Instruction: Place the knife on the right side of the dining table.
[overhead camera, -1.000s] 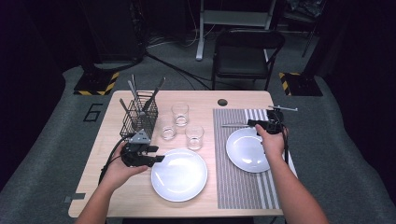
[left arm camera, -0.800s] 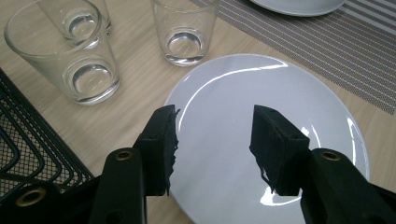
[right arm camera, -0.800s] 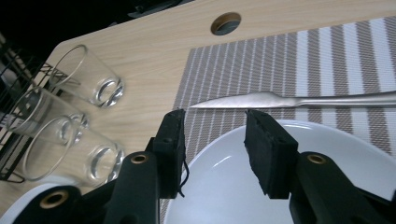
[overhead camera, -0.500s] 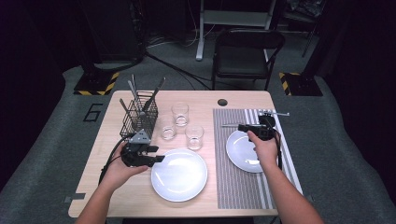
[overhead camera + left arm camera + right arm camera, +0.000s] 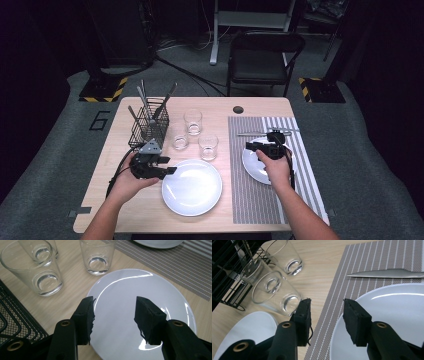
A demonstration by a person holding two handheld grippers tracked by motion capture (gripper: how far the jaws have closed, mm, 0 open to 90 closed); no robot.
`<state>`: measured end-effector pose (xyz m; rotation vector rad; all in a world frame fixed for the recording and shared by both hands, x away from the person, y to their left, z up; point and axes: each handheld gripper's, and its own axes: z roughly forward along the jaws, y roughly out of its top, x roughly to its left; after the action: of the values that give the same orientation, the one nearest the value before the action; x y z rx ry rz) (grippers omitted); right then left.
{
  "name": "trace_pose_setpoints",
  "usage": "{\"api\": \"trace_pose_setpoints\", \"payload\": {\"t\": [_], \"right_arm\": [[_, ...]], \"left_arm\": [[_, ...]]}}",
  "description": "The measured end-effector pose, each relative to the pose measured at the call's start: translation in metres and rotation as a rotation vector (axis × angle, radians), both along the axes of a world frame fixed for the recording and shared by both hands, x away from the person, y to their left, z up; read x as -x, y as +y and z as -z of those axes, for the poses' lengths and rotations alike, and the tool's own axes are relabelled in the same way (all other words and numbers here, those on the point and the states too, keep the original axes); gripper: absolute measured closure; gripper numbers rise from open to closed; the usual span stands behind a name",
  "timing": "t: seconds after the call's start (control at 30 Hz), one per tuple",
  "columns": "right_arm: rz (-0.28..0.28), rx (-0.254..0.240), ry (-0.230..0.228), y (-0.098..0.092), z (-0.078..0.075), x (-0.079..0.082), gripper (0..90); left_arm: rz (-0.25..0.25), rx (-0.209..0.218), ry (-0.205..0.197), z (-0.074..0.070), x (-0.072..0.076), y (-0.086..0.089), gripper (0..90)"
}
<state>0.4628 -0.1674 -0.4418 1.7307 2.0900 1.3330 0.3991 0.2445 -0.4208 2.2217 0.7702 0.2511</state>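
Note:
A large white plate (image 5: 192, 187) lies on the wooden table (image 5: 125, 200) near the front. My left gripper (image 5: 170, 170) is at its left rim. In the left gripper view, the open jaws (image 5: 115, 312) hover over the plate (image 5: 140, 290) with nothing between them. A smaller white plate (image 5: 252, 165) rests on the striped placemat (image 5: 250, 200). My right gripper (image 5: 250, 146) is open above this plate's left edge. In the right gripper view its jaws (image 5: 325, 312) straddle the plate rim (image 5: 392, 315) and the mat, gripping nothing. A table knife (image 5: 255, 133) lies beyond the small plate.
Three empty glasses (image 5: 193, 121) (image 5: 180, 136) (image 5: 208, 146) stand close together between the plates and a black wire basket (image 5: 150, 127) holding cutlery. A round hole (image 5: 238, 109) is at the table's far edge. A black chair (image 5: 262, 55) stands behind the table.
My right gripper has moved left and toward the near side, from beside the knife to the small plate's left edge. The left gripper has stayed put.

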Motion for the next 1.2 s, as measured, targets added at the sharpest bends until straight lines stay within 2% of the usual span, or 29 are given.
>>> {"api": "trace_pose_setpoints", "payload": {"t": [0.2,0.43,0.5,0.63,0.83,1.2], "right_arm": [[-0.051,0.006,-0.022,0.012,0.002,0.011,57.3],[-0.083,0.032,-0.029,0.022,0.006,0.019,57.3],[-0.095,0.012,-0.028,0.024,0.009,0.021,57.2],[-0.123,0.013,-0.028,0.03,0.011,0.026,57.0],[-0.163,-0.013,-0.024,0.041,0.009,0.034,57.0],[-0.224,0.02,-0.045,0.059,0.013,0.045,56.8]], "left_arm": [[0.003,0.0,0.01,0.001,0.0,0.0,49.5],[-0.004,0.007,0.007,0.002,0.0,0.0,49.5],[-0.006,0.006,0.008,0.003,0.0,0.0,49.5],[-0.003,0.006,0.009,0.003,-0.001,0.0,49.5],[-0.003,0.003,0.008,0.004,-0.001,0.001,49.5],[-0.01,0.01,0.01,0.004,-0.002,0.002,49.5]]}}
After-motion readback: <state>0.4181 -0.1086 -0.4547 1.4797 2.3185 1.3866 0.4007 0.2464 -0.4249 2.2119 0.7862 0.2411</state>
